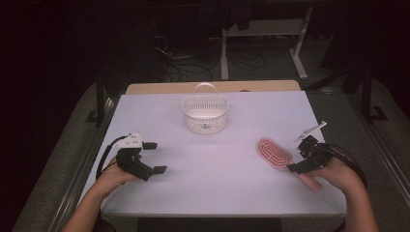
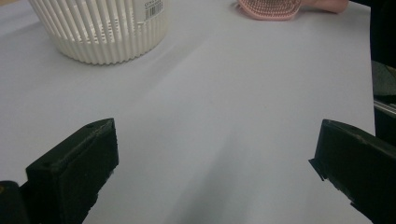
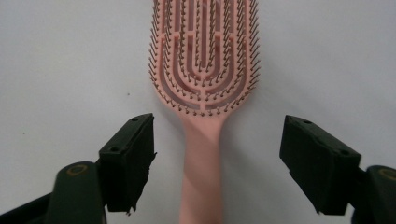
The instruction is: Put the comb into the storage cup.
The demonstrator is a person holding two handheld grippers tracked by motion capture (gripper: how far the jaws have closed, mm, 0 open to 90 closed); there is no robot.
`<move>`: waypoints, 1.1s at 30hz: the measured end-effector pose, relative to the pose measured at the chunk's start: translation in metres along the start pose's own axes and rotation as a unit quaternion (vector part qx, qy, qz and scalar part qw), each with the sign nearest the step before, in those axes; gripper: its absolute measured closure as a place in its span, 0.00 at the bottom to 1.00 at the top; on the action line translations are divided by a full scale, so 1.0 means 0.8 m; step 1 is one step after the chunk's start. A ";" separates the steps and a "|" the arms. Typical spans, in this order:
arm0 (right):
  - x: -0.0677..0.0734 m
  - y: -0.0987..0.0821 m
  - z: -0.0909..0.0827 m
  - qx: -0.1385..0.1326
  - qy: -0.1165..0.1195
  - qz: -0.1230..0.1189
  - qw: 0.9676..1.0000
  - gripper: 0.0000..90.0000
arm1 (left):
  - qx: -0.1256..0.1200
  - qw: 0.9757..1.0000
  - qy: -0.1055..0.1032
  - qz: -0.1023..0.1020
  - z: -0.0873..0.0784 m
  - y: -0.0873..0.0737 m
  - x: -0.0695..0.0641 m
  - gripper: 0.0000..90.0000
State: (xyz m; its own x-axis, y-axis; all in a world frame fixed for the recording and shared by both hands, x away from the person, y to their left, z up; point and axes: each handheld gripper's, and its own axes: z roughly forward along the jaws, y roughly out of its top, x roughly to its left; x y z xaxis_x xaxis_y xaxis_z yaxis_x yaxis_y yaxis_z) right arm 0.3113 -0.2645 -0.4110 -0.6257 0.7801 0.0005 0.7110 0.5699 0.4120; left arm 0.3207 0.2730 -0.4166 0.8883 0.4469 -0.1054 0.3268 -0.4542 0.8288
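A pink hairbrush (image 1: 273,153) lies bristles-up on the white table (image 1: 217,164) at the right. In the right gripper view its vented head (image 3: 205,70) points away and its handle (image 3: 201,172) runs back between the jaws. My right gripper (image 1: 297,154) (image 3: 219,133) is open; its jaws stand on either side of the handle with a gap to each. My left gripper (image 1: 155,157) (image 2: 215,172) rests at the left, open with nothing between its jaws. A white slotted basket (image 1: 205,113) (image 2: 98,32) with a raised handle stands at the back middle.
The tip of the hairbrush (image 2: 271,8) shows at the top of the left gripper view. A wooden strip (image 1: 212,87) borders the table's far edge. Beyond it are dark floor, cables and a white frame's legs (image 1: 300,53).
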 end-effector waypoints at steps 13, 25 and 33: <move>-0.001 -0.003 0.018 0.036 -0.002 0.002 0.999 0.42 | 0.000 1.000 -0.001 0.000 0.000 0.000 0.000 0.00; 0.000 -0.003 0.030 0.057 0.009 -0.001 0.998 0.53 | 0.000 1.000 -0.001 0.000 0.000 0.000 0.000 0.00; 0.000 -0.002 0.035 0.060 0.016 -0.003 0.998 0.60 | 0.000 1.000 -0.001 -0.001 0.001 0.000 0.000 0.00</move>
State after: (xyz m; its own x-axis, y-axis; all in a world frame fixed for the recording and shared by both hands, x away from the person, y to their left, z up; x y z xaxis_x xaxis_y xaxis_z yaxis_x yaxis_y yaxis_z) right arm 0.3194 -0.2580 -0.4369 -0.6395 0.7683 0.0286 0.7388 0.6037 0.2995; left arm 0.3206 0.2726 -0.4170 0.8887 0.4457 -0.1075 0.3276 -0.4532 0.8290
